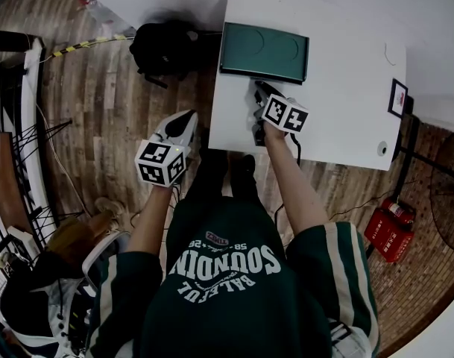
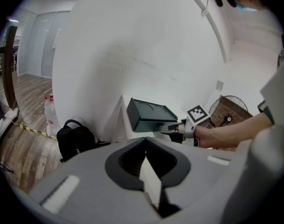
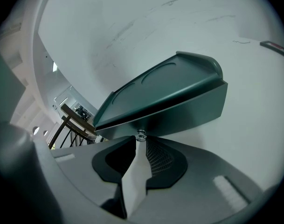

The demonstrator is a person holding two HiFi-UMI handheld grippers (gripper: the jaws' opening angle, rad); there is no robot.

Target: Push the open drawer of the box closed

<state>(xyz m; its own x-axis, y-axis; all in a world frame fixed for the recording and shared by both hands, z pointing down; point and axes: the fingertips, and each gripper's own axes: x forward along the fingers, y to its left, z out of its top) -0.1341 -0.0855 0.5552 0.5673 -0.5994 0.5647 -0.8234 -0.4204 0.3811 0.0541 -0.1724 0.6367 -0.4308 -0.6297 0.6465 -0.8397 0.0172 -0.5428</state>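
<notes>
Your right gripper (image 3: pixel 139 143), jaws together, touches the small clear knob (image 3: pixel 141 134) on the near face of the stiff, likely light dark-green plastic box (image 1: pixel 264 51); left gripper (image 2: pixel 146 152) closed, empty.

The box (image 1: pixel 264 51) sits on the table (image 1: pixel 346 95), a backpack (image 1: pixel 163 47) left of it.

We get the head view from above, facing steeply down onto the white worktop (image 1: pixel 346 103) and the plank floor (image 1: pixel 107 103). The left gripper view rides off the worktop's edge, out over the floor, facing the wall (image 2: pixel 132 45). It catches the green box (image 2: pixel 148 115) from well back, plus the right hand-held gripper (image 2: pixel 169 127). The right gripper view sits right up against the box's front, low over the worktop. All three views share the box.
</notes>
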